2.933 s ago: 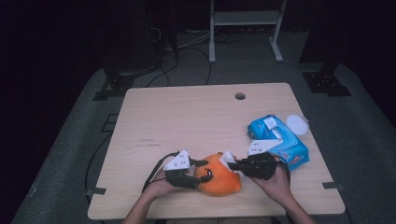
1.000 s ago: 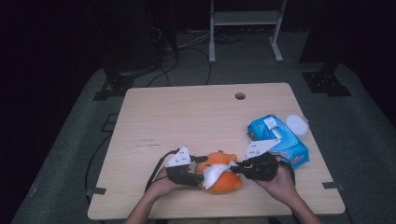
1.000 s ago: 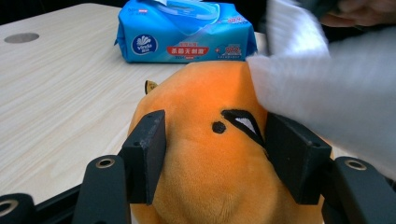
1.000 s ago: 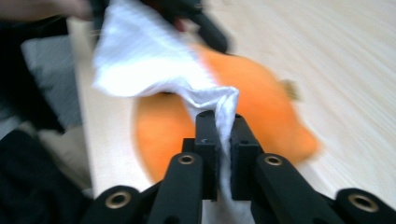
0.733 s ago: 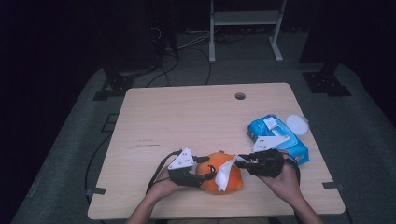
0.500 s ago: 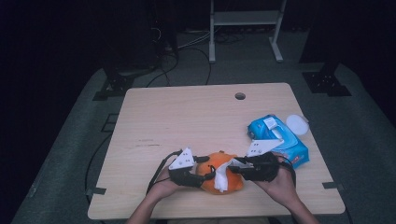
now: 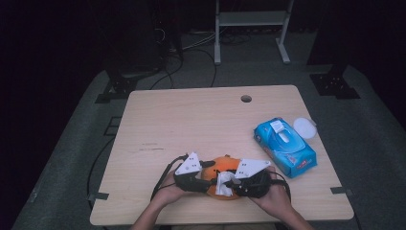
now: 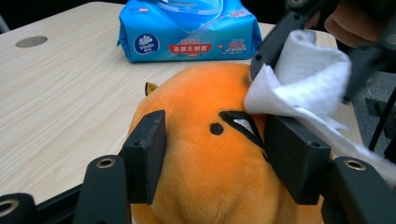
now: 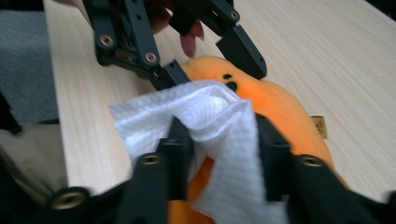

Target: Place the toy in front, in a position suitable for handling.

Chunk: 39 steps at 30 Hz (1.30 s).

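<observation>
The orange plush toy [image 7: 221, 176] is seen at the near edge of the table [image 7: 191, 124], between the two grippers, w/ its long axis running roughly left-right across the person. It is clamped by the left gripper [image 8: 212, 154], jaws pressed into both sides of the face approx. at eye level, so it is pinned in place. A white wipe [image 9: 205, 121] is pinched in the right gripper [image 9: 217, 140], jaws closed on a bunched fold, the loose part draped down over the plush. The wipe is laid against the toy's right side, touching the fabric by the eye marking [image 8: 240, 125]; the next stroke is judged to run along the toy's length toward the left jaws, the right hand being the working one. Vs. the frame 2.9 s earlier, the wipe is now out on the toy's top/side; then the orange surface was seen bare betw. the grippers. The blue wipes pack [image 7: 284, 146] is unmoved at the right, well apart.
</observation>
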### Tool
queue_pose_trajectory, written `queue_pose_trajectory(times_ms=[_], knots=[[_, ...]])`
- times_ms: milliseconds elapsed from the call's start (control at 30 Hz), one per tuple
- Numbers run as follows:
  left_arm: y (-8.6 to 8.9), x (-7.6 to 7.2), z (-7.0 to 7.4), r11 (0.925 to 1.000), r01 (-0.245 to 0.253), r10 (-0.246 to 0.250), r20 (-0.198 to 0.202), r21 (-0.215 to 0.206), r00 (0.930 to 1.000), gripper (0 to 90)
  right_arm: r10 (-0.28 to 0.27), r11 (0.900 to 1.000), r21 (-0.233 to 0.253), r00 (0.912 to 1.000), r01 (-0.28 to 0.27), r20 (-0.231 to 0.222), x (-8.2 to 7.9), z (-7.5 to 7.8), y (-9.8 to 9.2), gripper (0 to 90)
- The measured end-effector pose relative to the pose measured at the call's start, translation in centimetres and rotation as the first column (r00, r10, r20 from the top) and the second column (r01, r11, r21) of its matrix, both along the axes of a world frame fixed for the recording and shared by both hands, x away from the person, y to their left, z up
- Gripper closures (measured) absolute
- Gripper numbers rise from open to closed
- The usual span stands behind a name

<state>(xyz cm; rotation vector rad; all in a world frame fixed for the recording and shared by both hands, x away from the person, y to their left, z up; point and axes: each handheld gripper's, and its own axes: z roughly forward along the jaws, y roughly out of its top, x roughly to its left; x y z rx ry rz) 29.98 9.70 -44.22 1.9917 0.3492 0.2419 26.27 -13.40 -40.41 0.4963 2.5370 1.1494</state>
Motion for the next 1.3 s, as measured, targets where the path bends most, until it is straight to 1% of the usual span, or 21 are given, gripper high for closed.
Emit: queue_pose_trajectory(times_ms=[67, 100, 167, 267, 333, 400, 467, 500, 567, 600, 667, 733, 767, 833, 900, 1000, 1067, 1133, 1200, 1267, 1300], knots=[[0.1, 0.1, 0.1, 0.9999, 0.007, -0.007, -0.006, -0.008, 1.0000, 38.2, 0.006, 1.000, 0.007, 0.9999, -0.006, -0.013, 0.2, 0.0, -0.3, 77.6], [0.3, 0.2, 0.3, 0.9997, 0.014, -0.015, -0.011, -0.020, 0.9998, 36.5, 0.008, 1.000, 0.016, 0.9997, -0.007, -0.023, 0.3, 0.1, -0.4, 79.6], [0.8, 0.3, 0.5, 0.9987, 0.026, -0.027, -0.019, -0.043, 0.9995, 31.9, 0.007, 1.000, 0.030, 0.9990, -0.006, -0.045, 0.6, 0.2, -0.8, 81.5], [1.3, 0.5, 0.7, 0.9982, 0.031, -0.033, -0.029, -0.051, 0.9990, 29.8, -0.004, 0.999, 0.039, 0.9988, 0.006, -0.049, 0.8, 0.4, -1.3, 81.8], [1.7, 0.6, 0.5, 0.9985, 0.025, -0.028, -0.047, -0.050, 0.9985, 30.4, -0.040, 0.998, 0.037, 0.9984, 0.042, -0.039, 1.1, 0.7, -2.2, 81.9], [1.4, 0.5, 0.2, 0.9982, 0.030, -0.033, -0.055, -0.051, 0.9979, 33.3, -0.075, 0.997, 0.014, 0.9970, 0.075, -0.018, 1.3, 0.9, -2.6, 82.0], [1.2, 0.5, 0.2, 0.9982, 0.027, -0.029, -0.051, -0.054, 0.9983, 36.2, -0.087, 0.996, 0.003, 0.9962, 0.087, -0.006, 1.3, 0.9, -2.8, 82.0], [0.7, 0.3, 0.2, 0.9985, 0.028, -0.030, -0.033, -0.047, 0.9990, 38.2, -0.102, 0.995, -0.012, 0.9947, 0.102, 0.010, 1.3, 0.8, -2.8, 82.1], [0.4, 0.2, 0.2, 0.9985, 0.036, -0.037, -0.021, -0.042, 0.9991, 38.8, -0.091, 0.996, 0.003, 0.9959, 0.091, 0.007, 1.0, 0.8, -2.4, 82.2], [0.4, 0.2, 0.2, 0.9985, 0.036, -0.037, -0.021, -0.042, 0.9991, 38.0, -0.068, 0.998, 0.015, 0.9977, 0.068, 0.003, 0.9, 0.7, -2.2, 82.3], [0.7, 0.1, 0.4, 0.9985, 0.050, -0.050, -0.009, -0.022, 0.9987, 33.7, -0.047, 0.999, 0.017, 0.9989, 0.047, -0.006, 0.8, 0.6, -1.9, 82.3], [0.9, 0.2, 0.5, 0.9984, 0.048, -0.049, -0.019, -0.031, 0.9986, 29.1, -0.048, 0.999, 0.021, 0.9988, 0.048, -0.015, 0.9, 0.5, -1.9, 82.4], [1.1, 0.3, 0.5, 0.9980, 0.054, -0.056, -0.042, -0.034, 0.9976, 27.3, -0.054, 0.998, 0.036, 0.9980, 0.055, -0.032, 1.2, 0.5, -2.3, 82.3], [1.1, 0.2, 0.2, 0.9977, 0.061, -0.062, -0.043, -0.028, 0.9971, 26.5, -0.064, 0.996, 0.056, 0.9968, 0.067, -0.047, 1.7, 0.4, -2.9, 82.3], [1.0, 0.3, 0.1, 0.9975, 0.065, -0.066, -0.050, -0.028, 0.9965, 29.4, -0.085, 0.995, 0.056, 0.9948, 0.088, -0.057, 2.0, 0.3, -3.4, 82.3], [0.7, 0.2, 0.2, 0.9981, 0.050, -0.051, -0.030, -0.036, 0.9983, 40.1, -0.103, 0.993, 0.057, 0.9930, 0.106, -0.059, 2.1, 0.4, -3.6, 82.4], [0.2, 0.1, 0.3, 0.9976, 0.050, -0.051, -0.014, -0.048, 0.9986, 44.1, -0.086, 0.994, 0.069, 0.9954, 0.088, -0.042, 1.7, 0.7, -3.3, 82.4], [-0.3, -0.1, 0.5, 0.9976, 0.056, -0.056, 0.002, -0.041, 0.9984, 44.1, -0.036, 0.995, 0.096, 0.9982, 0.040, -0.047, 1.1, 1.0, -2.5, 82.4], [-0.4, -0.3, 0.6, 0.9983, 0.055, -0.054, 0.015, -0.020, 0.9984, 38.8, -0.017, 0.998, 0.056, 0.9998, 0.018, -0.012, 0.7, 1.1, -1.7, 82.3], [-0.2, -0.2, 0.7, 0.9982, 0.055, -0.054, 0.009, -0.023, 0.9985, 32.3, -0.019, 0.999, 0.049, 0.9998, 0.019, -0.009, 0.7, 1.0, -1.6, 82.4], [0.3, 0.0, 0.6, 0.9984, 0.043, -0.044, -0.012, -0.036, 0.9990, 30.0, -0.027, 0.998, 0.062, 0.9992, 0.029, -0.030, 1.0, 0.9, -2.0, 82.3]])
